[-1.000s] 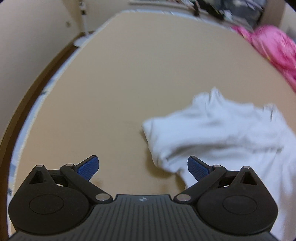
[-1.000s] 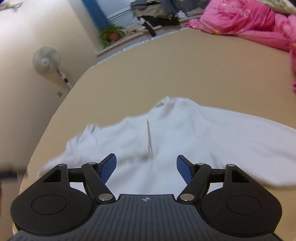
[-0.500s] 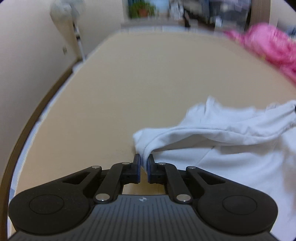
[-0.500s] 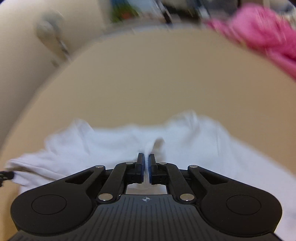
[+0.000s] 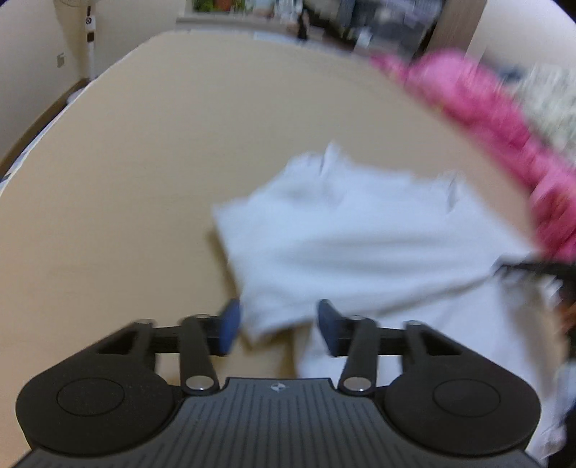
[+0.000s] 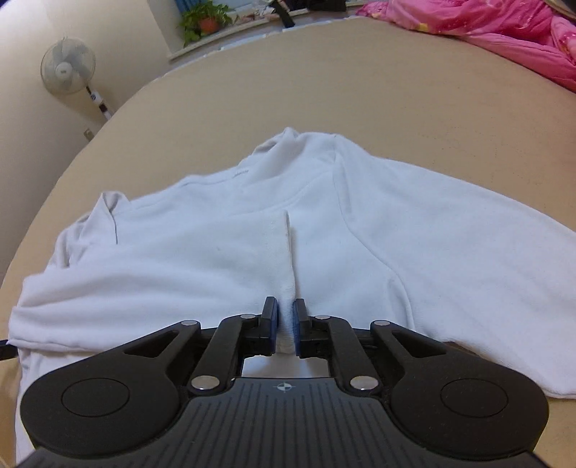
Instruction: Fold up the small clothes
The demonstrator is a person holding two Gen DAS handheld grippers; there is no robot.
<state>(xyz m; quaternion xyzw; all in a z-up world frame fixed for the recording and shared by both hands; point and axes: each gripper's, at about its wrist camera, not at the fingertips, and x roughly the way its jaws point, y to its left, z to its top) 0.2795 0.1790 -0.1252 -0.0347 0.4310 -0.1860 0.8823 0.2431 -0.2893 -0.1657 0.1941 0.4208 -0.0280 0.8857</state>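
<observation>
A small white top [image 6: 324,230] lies on the tan bed surface [image 6: 324,72], one part folded over the rest. My right gripper [image 6: 286,324] is shut on a pinched ridge of its near edge. In the blurred left wrist view the white top [image 5: 360,244] lies ahead and to the right. My left gripper [image 5: 277,324] is open, with a corner of the cloth lying loose between its blue fingertips [image 5: 230,324].
A pink quilt [image 6: 486,32] lies along the far right of the bed and shows in the left wrist view [image 5: 504,122]. A standing fan [image 6: 68,72] is by the left wall. A potted plant [image 6: 205,21] sits on the far sill. The bed's left edge [image 5: 43,136] curves close by.
My left gripper has opened and let go of the top's corner, which has dropped folded over the rest. My right gripper stays shut on the near edge.
</observation>
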